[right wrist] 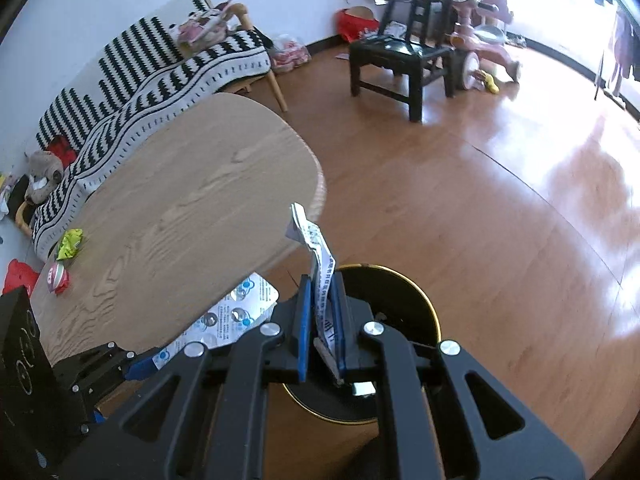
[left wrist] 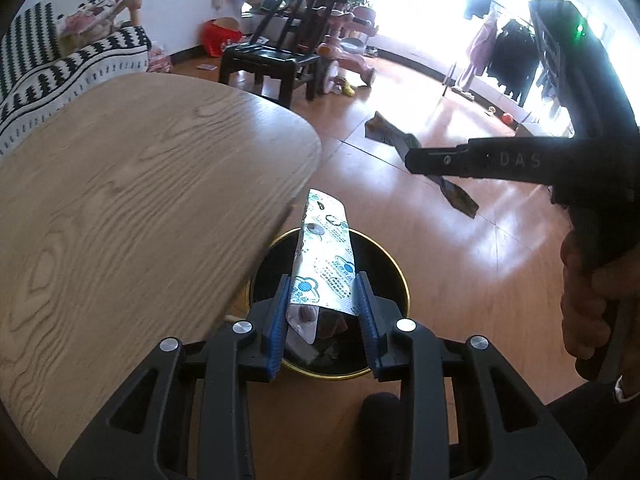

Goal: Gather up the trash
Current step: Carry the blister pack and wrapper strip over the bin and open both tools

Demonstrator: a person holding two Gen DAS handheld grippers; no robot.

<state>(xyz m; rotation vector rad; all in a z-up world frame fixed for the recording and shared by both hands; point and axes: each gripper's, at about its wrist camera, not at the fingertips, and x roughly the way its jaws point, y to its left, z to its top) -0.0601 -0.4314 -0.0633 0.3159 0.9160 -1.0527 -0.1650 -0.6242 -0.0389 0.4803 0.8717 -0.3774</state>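
A: Start with the big things. What is where?

B: The wooden table (right wrist: 188, 200) fills the left of both views, with the striped sofa (right wrist: 160, 68) behind it and a black chair (right wrist: 400, 52) far across the floor. The black bin with a gold rim (left wrist: 400, 268) stands on the floor just past the table's near right edge, below both grippers.

A: And the trash?

B: The left gripper (left wrist: 323, 300) is clenched on a foil blister pack (left wrist: 326, 256), its blue pads pressing the pack's two long edges; the pack sticks out forward over the bin's mouth. The right gripper (right wrist: 322, 312) is clamped tight on a printed wrapper strip (right wrist: 316, 248), which stands up from the pads and curls at the top, also over the bin. In the left view that strip looks dark and hangs out both sides of the closed fingers.

A: How will they handle?

B: Both look very light. I judge the blister pack thin but fairly stiff, bowed a little by the squeeze, so an edge grip suits it, though foil may slip. The strip is limp and may cling to a pad or flutter aside when let go.

A: Anything left over?

B: Two small crumpled wrappers remain on the table's far left: a yellow-green one (right wrist: 70, 244) and a red-and-white one (right wrist: 58, 278) just beside it. Soft crumples, best pinched across the middle.
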